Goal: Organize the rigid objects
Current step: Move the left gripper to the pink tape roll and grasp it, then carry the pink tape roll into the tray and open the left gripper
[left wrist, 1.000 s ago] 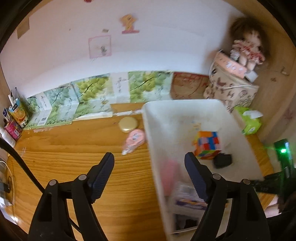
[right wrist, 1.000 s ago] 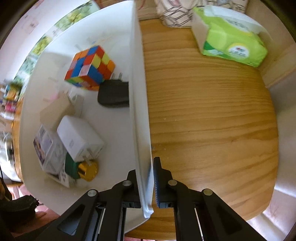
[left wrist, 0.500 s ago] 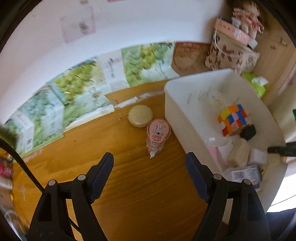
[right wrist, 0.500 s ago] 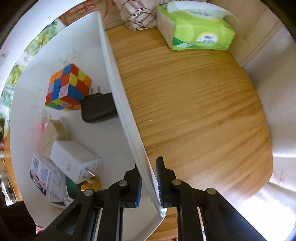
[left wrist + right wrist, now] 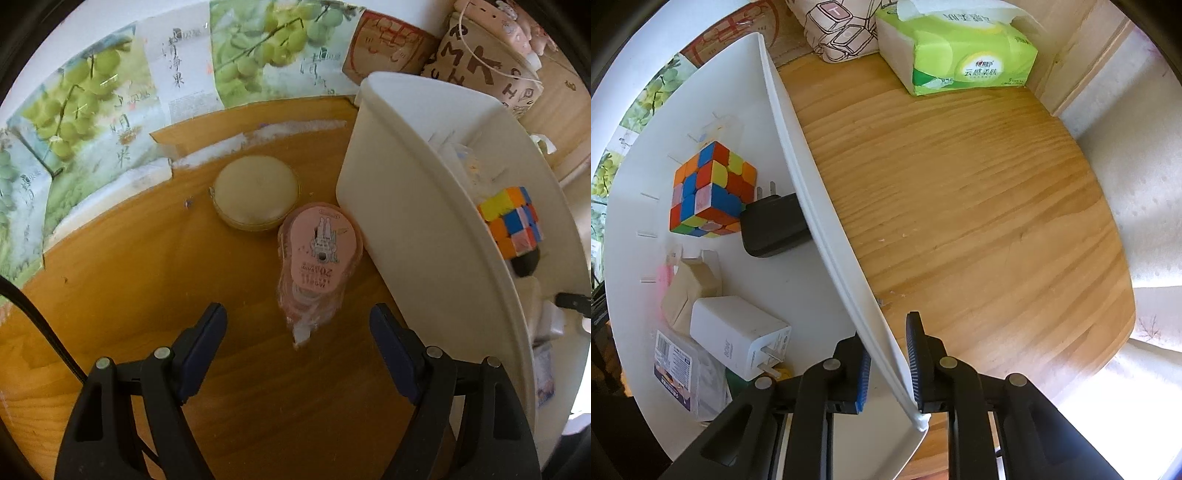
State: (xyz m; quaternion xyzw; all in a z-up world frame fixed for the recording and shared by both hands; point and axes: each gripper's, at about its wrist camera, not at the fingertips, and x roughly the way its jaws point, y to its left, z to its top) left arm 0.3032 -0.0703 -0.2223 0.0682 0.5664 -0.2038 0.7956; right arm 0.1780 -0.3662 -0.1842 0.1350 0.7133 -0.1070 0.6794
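Left tongs (image 5: pixel 297 334) have dropped from over the white bin (image 5: pixel 424 206) to just above the surface (image 5: pixel 147 266), spread wide, nothing between them. They now frame the pink correction tape dispenser (image 5: pixel 319 258), which lies flat on the wood, touching or nearly touching the bin's outer wall, tip pointing back toward the tongs. A round cream case (image 5: pixel 256 192) sits just beside it, farther out. A second ago both were small and distant in the left wrist view; now the dispenser is centred just ahead of the fingertips.

Right tongs (image 5: pixel 888 356): a second ago pressed on the bin's right wall, now opening. The wall still runs between the pads, the outer pad looks to touch the rim, the inner blue pad stands off it. No real clamp any more.

Already in the bin: Rubik's cube (image 5: pixel 711 192), black plug adapter (image 5: pixel 774 229), white charger (image 5: pixel 738 338), a small tan box (image 5: pixel 689 291).

My read: bin is no longer braced, so it may slide if bumped. Dispenser is the next pick; watch the right finger against the bin wall when closing.
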